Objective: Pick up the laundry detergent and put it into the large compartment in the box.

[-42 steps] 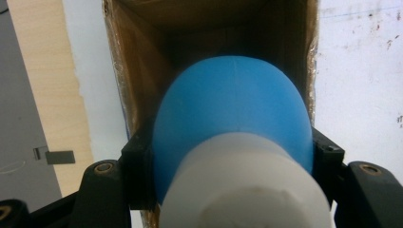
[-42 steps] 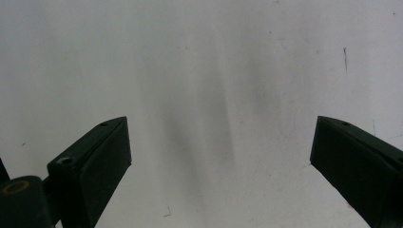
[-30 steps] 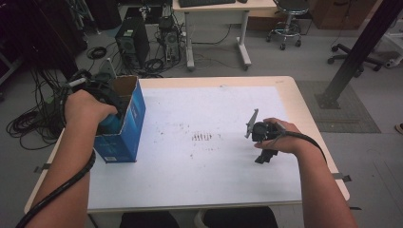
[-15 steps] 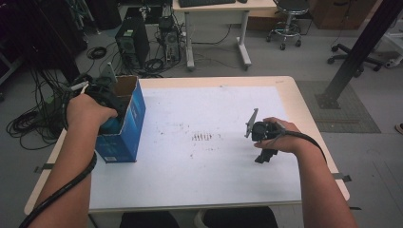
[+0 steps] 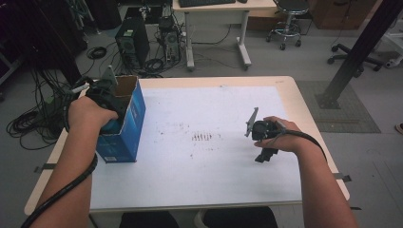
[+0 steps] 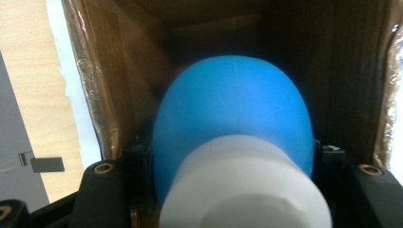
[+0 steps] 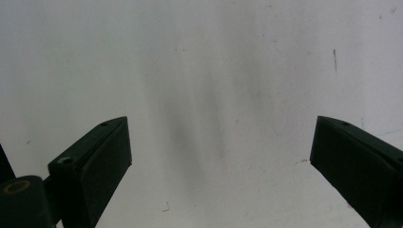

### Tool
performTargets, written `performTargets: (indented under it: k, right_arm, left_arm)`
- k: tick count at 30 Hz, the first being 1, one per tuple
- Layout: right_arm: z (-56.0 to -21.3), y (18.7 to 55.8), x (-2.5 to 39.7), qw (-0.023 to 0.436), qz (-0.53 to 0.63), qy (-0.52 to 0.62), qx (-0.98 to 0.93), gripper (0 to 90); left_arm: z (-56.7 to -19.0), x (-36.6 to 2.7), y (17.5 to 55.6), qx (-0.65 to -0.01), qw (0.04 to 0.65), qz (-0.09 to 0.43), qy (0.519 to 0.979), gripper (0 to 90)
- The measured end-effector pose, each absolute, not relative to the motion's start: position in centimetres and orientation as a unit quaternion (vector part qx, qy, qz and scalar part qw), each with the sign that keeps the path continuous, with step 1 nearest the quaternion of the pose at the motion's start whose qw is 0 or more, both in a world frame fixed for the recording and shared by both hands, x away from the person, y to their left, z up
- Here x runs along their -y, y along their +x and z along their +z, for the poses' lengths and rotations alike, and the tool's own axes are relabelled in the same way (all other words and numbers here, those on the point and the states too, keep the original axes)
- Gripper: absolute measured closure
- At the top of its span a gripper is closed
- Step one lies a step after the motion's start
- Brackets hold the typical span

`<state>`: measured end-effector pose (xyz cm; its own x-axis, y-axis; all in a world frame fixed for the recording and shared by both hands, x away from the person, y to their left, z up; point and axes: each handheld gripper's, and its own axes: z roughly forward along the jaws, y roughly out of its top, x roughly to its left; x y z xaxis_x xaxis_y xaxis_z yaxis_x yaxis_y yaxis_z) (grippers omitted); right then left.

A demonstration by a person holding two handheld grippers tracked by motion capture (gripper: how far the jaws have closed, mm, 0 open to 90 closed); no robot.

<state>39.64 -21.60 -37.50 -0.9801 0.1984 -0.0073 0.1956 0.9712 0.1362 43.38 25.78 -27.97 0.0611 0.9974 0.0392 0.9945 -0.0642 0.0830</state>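
From above, my left gripper (image 5: 110, 95) is sunk into the open top of the blue box (image 5: 127, 124) at the tabletop's (image 5: 199, 175) left edge; my right gripper (image 5: 264, 137) hovers well apart, over bare surface.

Left gripper view: my jaws clamp a blue bulb with a white neck (image 6: 235, 156), its long axis running straight ahead, blue end deeper in.

Right gripper view: jaws spread wide, empty.
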Motion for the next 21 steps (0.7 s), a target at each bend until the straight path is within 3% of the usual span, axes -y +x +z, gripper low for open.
performTargets:
  k: [21]
  right_arm:
    - [-37.78,39.65,21.73,0.009,0.069,0.100,-0.992,6.4]
  left_arm:
    - [-28.31,-25.65,43.56,-0.682,0.016,0.046,0.730,37.6]
